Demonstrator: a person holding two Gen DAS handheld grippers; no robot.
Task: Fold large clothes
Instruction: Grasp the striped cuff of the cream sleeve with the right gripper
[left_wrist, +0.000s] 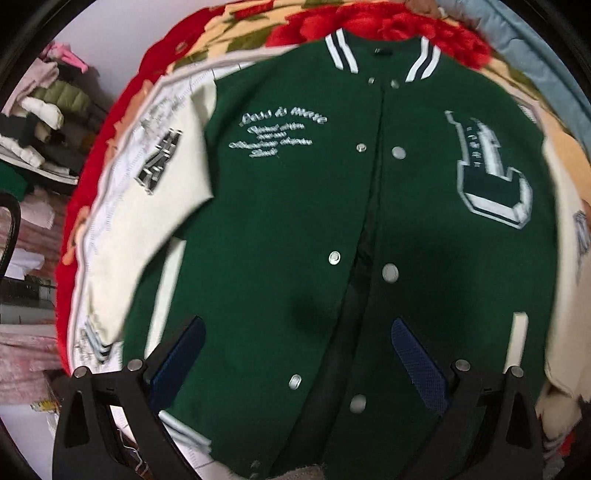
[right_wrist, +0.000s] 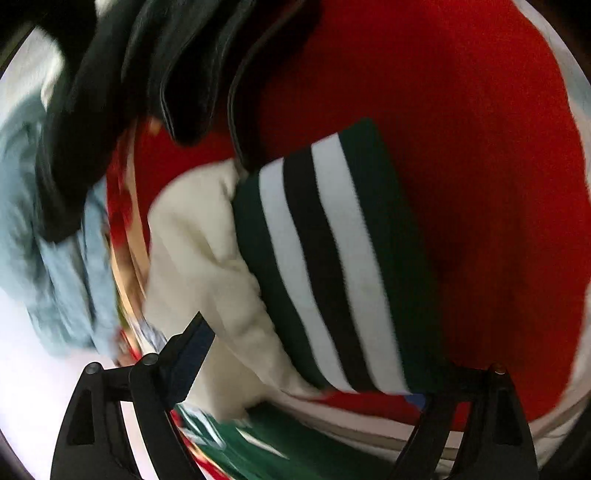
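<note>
A green varsity jacket (left_wrist: 280, 229) with cream sleeves lies face up on a red floral blanket (left_wrist: 369, 22), its snap front partly apart. My left gripper (left_wrist: 301, 350) hovers open over the jacket's lower front, its blue pads (left_wrist: 184, 347) wide apart with nothing gripped. In the right wrist view, a cream sleeve (right_wrist: 199, 240) ends in a green, white and black striped cuff (right_wrist: 332, 258) on the red blanket (right_wrist: 461, 147). My right gripper (right_wrist: 304, 373) stands wide open around the sleeve. The cuff hides most of its right finger.
A pile of clothes (left_wrist: 48, 122) is stacked on shelves at the left. Light blue cloth (left_wrist: 535, 44) borders the blanket and shows again as light blue cloth (right_wrist: 55, 221). A black stitched leather-like object (right_wrist: 177, 66) looms above the sleeve. Both views are motion-blurred.
</note>
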